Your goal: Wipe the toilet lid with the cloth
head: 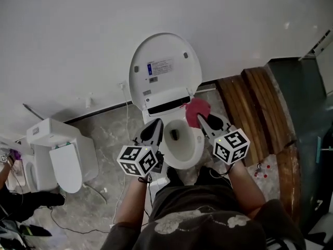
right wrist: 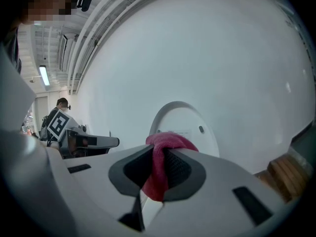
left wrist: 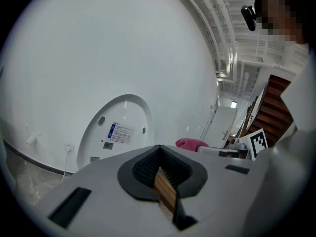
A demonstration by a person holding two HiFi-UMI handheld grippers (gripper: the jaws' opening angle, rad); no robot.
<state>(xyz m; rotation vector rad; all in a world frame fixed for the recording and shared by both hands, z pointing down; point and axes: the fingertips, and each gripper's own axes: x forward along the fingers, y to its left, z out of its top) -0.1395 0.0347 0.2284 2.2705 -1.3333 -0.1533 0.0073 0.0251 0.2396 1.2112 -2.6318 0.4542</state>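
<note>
The white toilet's lid [head: 165,69] stands raised against the wall, its inner face with a label toward me, above the open bowl [head: 183,146]. My right gripper [head: 201,118] is shut on a pink cloth [head: 196,110], held over the bowl's back right rim just below the lid. In the right gripper view the pink cloth [right wrist: 160,164] bulges out between the jaws, with the lid [right wrist: 183,123] behind. My left gripper [head: 156,125] is shut and empty, above the bowl's left rim. The left gripper view shows the lid [left wrist: 118,132] and the pink cloth [left wrist: 191,143] to the right.
A second white toilet [head: 65,160] stands on the floor at the left, with cables trailing near it. Wooden steps [head: 250,100] rise at the right. The white wall [head: 78,35] is right behind the lid. A person's dark sleeve [head: 26,202] shows at the lower left.
</note>
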